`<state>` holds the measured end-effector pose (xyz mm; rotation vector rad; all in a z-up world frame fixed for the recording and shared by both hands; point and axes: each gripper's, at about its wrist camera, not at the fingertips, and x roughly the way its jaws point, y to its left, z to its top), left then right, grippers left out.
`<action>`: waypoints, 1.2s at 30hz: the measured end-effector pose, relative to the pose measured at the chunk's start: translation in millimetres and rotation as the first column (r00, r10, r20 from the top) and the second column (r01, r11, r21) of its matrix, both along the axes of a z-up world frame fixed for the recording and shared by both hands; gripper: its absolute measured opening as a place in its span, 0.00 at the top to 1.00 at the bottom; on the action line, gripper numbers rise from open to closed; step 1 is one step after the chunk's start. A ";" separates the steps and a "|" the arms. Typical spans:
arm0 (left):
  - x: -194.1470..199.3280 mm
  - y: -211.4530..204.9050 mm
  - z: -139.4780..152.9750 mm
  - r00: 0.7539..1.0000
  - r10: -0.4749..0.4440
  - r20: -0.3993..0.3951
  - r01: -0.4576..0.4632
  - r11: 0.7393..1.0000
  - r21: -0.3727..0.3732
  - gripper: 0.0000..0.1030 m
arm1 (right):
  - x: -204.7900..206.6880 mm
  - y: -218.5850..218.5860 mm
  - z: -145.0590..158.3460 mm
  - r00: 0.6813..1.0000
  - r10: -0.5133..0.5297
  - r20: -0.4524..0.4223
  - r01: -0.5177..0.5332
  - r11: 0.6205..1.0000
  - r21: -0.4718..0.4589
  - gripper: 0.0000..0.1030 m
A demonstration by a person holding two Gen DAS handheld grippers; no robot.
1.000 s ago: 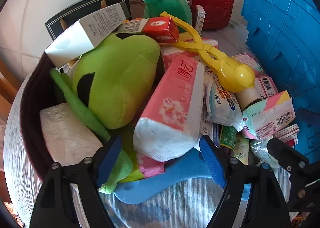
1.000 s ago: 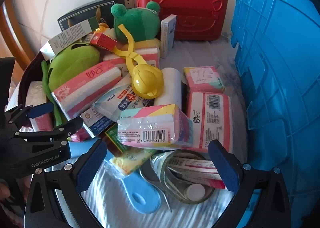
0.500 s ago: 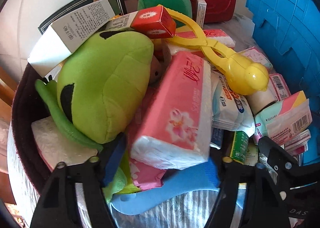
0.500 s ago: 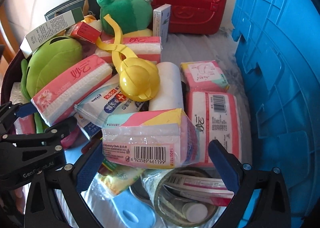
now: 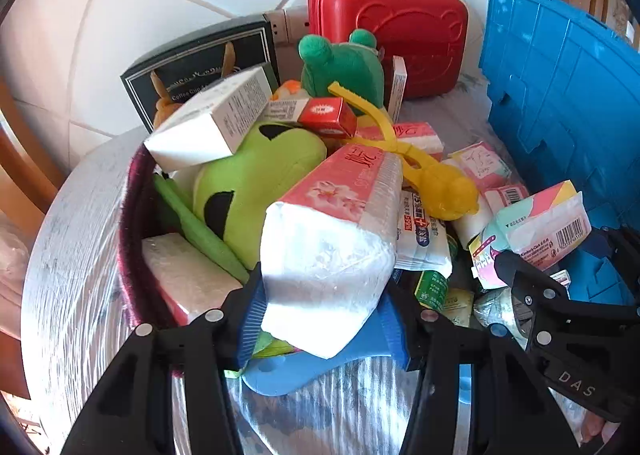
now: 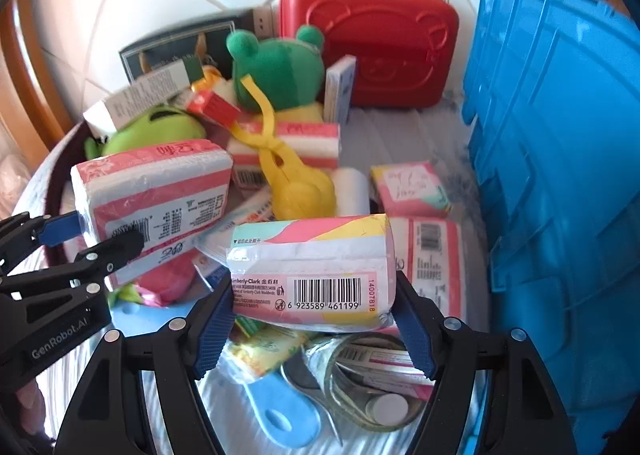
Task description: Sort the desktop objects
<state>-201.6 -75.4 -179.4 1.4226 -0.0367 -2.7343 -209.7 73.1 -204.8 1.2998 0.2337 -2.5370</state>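
A pink-and-white tissue pack [image 5: 332, 239] sits between the blue pads of my left gripper [image 5: 324, 311]. The jaws are closing and the pads press its sides; it is tilted up off the pile. In the right wrist view the same pack [image 6: 156, 191] hangs at the left, held by the left gripper [image 6: 80, 243]. My right gripper [image 6: 312, 319] is closing on a pastel tissue pack with a barcode [image 6: 312, 267]. Both pads touch its ends, and it is raised above the clutter. The left wrist view shows that pack [image 5: 532, 227] at the right.
A lime plush [image 5: 256, 175], a white box [image 5: 212, 119] and a yellow clamp toy [image 5: 432, 179] lie in the pile by a dark red basket rim [image 5: 128, 239]. Behind stand a green frog plush [image 5: 344, 67] and a red case [image 5: 400, 27]. A blue crate [image 5: 560, 95] walls the right. A tape roll [image 6: 372, 383] lies near.
Both grippers narrowed from wide open onto their tissue packs. The left one has come up with its pink pack; the right one's pastel pack now sits higher between its pads.
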 end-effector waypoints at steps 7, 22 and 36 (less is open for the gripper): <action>50.2 -1.5 68.9 0.987 0.014 -0.159 -0.017 1.000 -0.021 0.51 | 33.5 4.0 60.7 0.990 0.013 -0.140 -0.019 0.999 -0.041 0.28; 114.8 68.0 185.0 0.903 -0.040 -0.428 0.050 0.999 0.011 0.51 | 137.0 79.5 206.7 0.873 -0.106 -0.476 0.044 0.989 -0.140 0.29; 111.9 177.3 194.9 0.893 -0.126 -0.433 0.148 0.989 0.018 0.51 | 154.1 224.0 219.6 0.833 -0.298 -0.466 0.244 0.954 -0.175 0.45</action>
